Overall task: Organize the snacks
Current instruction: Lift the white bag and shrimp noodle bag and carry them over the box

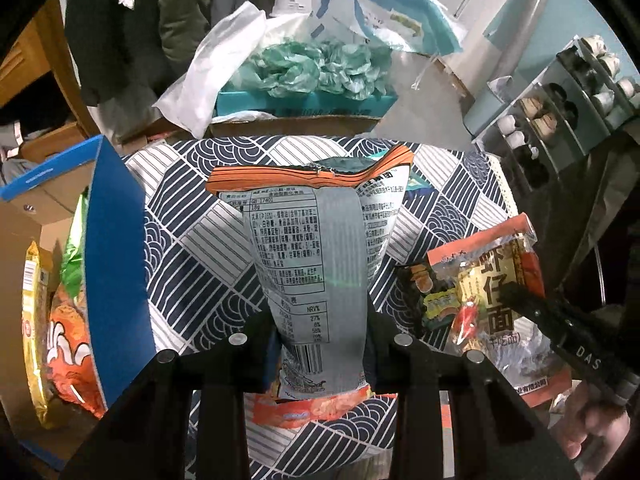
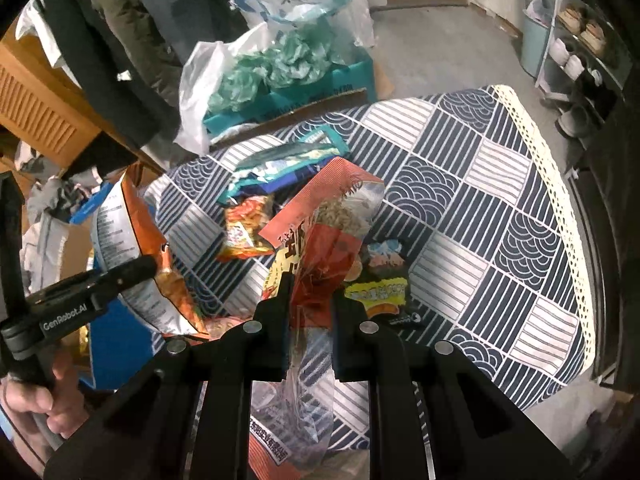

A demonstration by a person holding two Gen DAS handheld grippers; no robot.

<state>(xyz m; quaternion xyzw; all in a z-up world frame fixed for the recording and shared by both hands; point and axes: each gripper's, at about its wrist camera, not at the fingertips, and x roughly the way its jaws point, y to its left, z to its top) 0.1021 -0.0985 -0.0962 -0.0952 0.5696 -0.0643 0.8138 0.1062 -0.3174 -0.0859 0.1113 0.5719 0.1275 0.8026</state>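
Note:
My left gripper (image 1: 322,332) is shut on a silver and orange snack bag (image 1: 316,248), held upright above the patterned tablecloth (image 1: 192,240); the bag also shows in the right wrist view (image 2: 132,260). My right gripper (image 2: 310,300) is shut on a red and clear noodle packet (image 2: 332,236), lifted over the cloth; the packet shows in the left wrist view (image 1: 492,292). A blue cardboard box (image 1: 116,248) with several snack bags inside (image 1: 68,344) stands at the left. More snacks lie on the cloth: an orange packet (image 2: 246,228), a teal packet (image 2: 288,156) and a black and yellow packet (image 2: 380,288).
A teal box with green plastic bags (image 1: 316,68) and a white bag (image 1: 216,64) sit beyond the table. A shoe rack (image 1: 568,100) stands at the right. The cloth's lace edge (image 2: 560,208) marks the table's right side. Dark clothes (image 2: 120,40) hang at the left.

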